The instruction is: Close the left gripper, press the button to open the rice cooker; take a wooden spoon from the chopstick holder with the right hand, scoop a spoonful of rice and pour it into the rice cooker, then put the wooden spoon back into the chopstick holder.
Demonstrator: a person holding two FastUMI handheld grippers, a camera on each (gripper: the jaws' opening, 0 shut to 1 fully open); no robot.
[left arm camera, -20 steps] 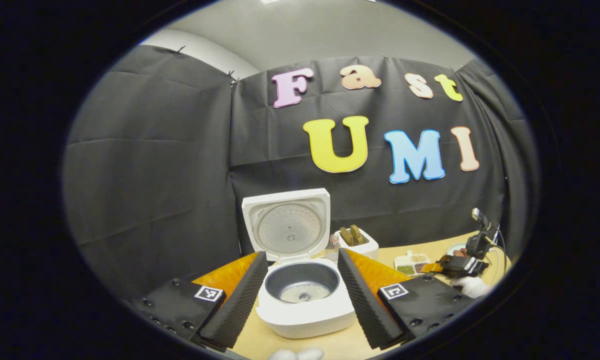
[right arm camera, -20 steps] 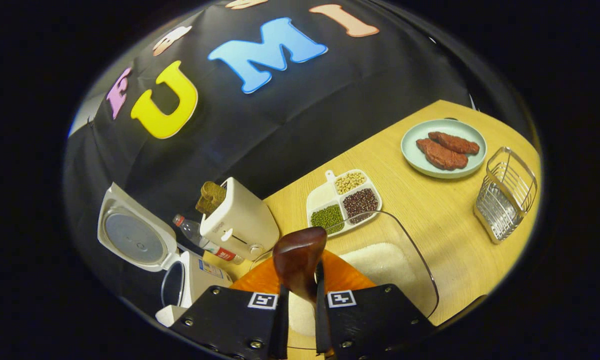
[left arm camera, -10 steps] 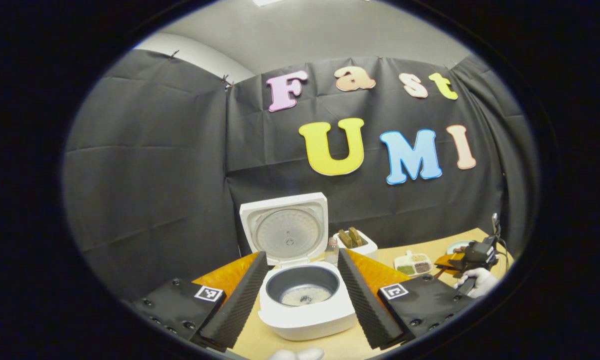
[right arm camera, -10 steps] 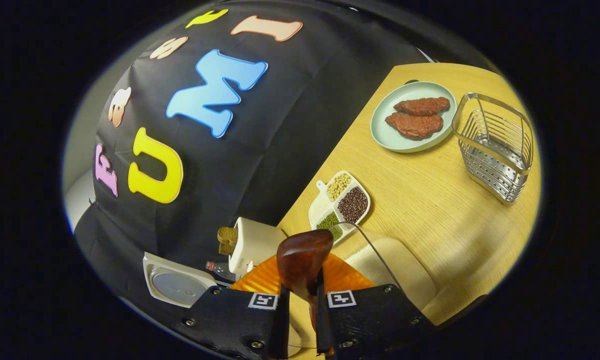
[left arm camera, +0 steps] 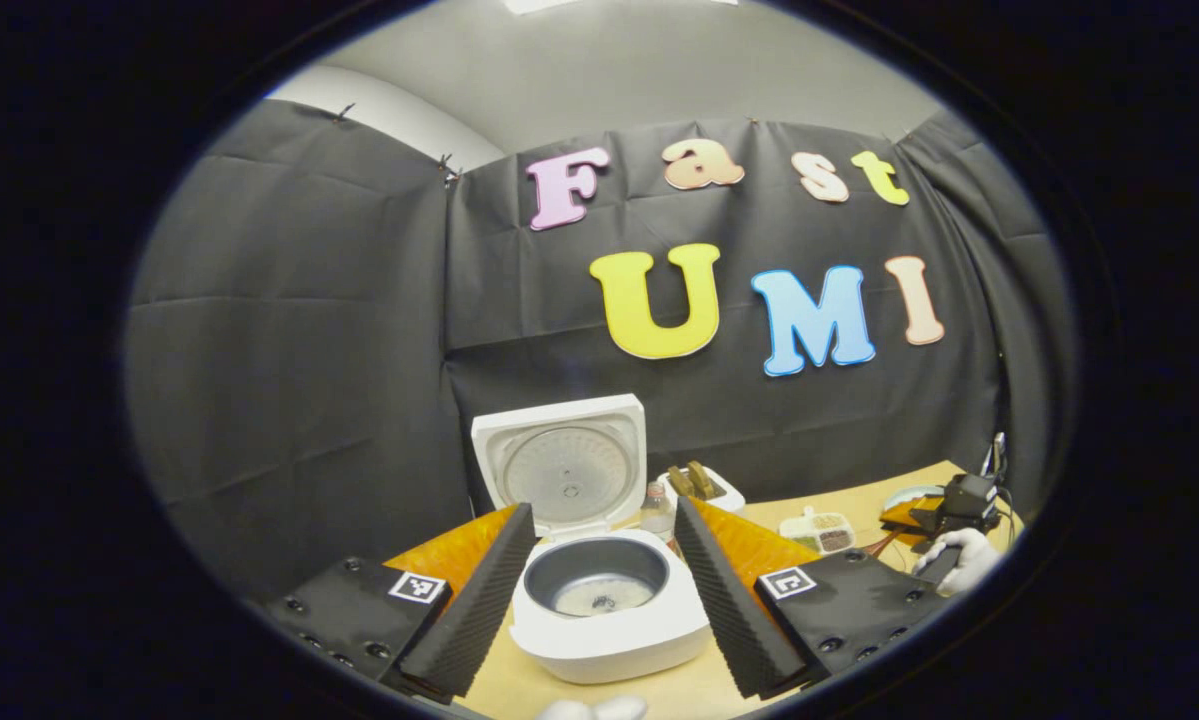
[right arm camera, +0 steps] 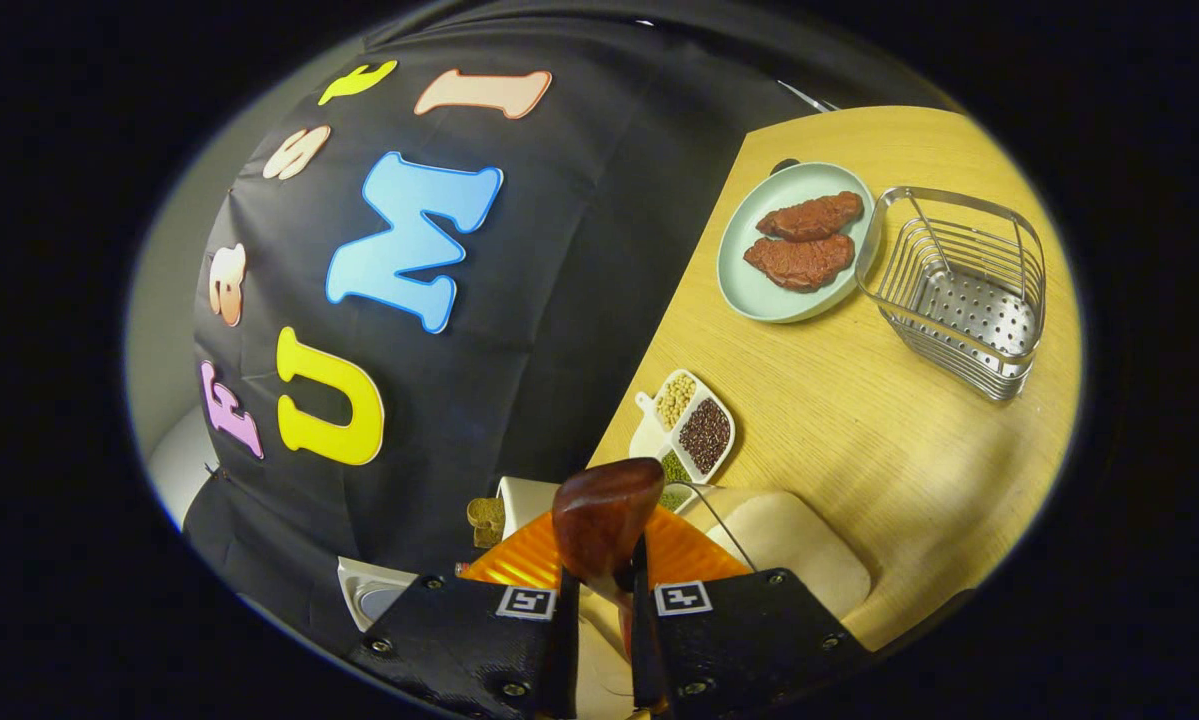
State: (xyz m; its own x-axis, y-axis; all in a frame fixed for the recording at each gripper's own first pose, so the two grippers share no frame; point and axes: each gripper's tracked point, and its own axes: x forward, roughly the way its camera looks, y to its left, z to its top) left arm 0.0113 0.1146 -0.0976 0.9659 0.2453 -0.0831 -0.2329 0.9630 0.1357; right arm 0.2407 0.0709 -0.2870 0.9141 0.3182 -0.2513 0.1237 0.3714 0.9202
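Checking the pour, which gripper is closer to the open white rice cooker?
Left. The left gripper hangs right before the open white rice cooker, fingers framing it; the right gripper is far off, beside it.

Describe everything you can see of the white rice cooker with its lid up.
The white rice cooker stands on the pale wooden table before the black cloth wall, framed between the open left gripper's two fingers without touching them. Its body looks like glossy plastic with rounded corners. The hinged lid stands upright at the back, showing a round, metallic-looking inner plate. The dark inner pot holds a thin layer of whitish rice.
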